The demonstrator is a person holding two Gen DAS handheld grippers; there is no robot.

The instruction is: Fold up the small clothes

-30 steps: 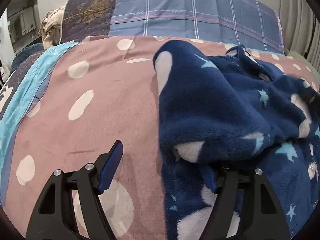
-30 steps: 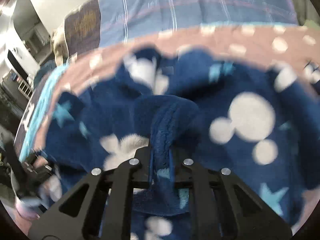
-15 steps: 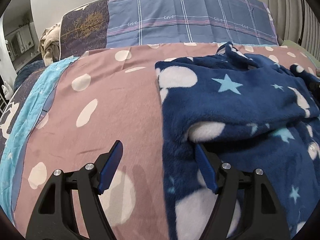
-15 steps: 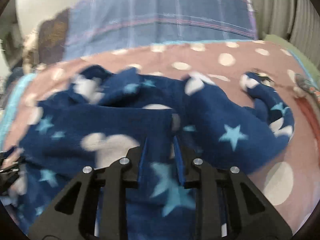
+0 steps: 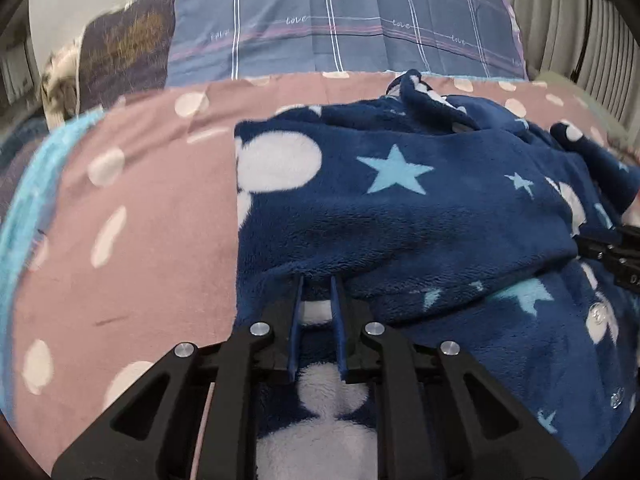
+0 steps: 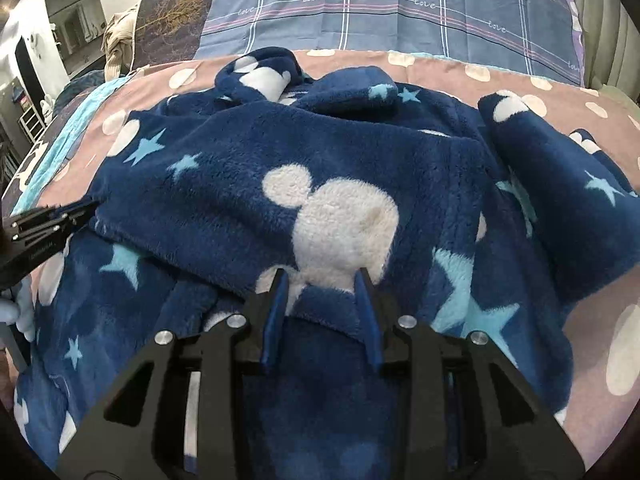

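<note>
A navy fleece garment (image 5: 400, 216) with white mouse-head shapes and pale blue stars lies on a pink spotted bedspread (image 5: 152, 240), one flap folded over its lower layers. My left gripper (image 5: 316, 284) is closing, its narrow jaws pinching fleece just under the flap's front edge. It also shows at the left edge of the right wrist view as the left gripper (image 6: 52, 224). My right gripper (image 6: 320, 280) is opening over the garment (image 6: 260, 184), with a fleece ridge lying loose between its spread pads. A sleeve (image 6: 560, 184) lies off to the right.
A blue plaid pillow (image 5: 340, 28) and a dark patterned pillow (image 5: 120, 48) stand behind the garment at the head of the bed. Beige cloth (image 6: 116, 40) is heaped at the back left. Curtains (image 5: 580, 32) hang at the right. A turquoise blanket edge (image 5: 24, 216) runs down the left.
The left gripper slid right from the bare bedspread onto the garment and its jaws came nearly together. The right gripper brought its fold down onto the garment and its jaws spread apart.
</note>
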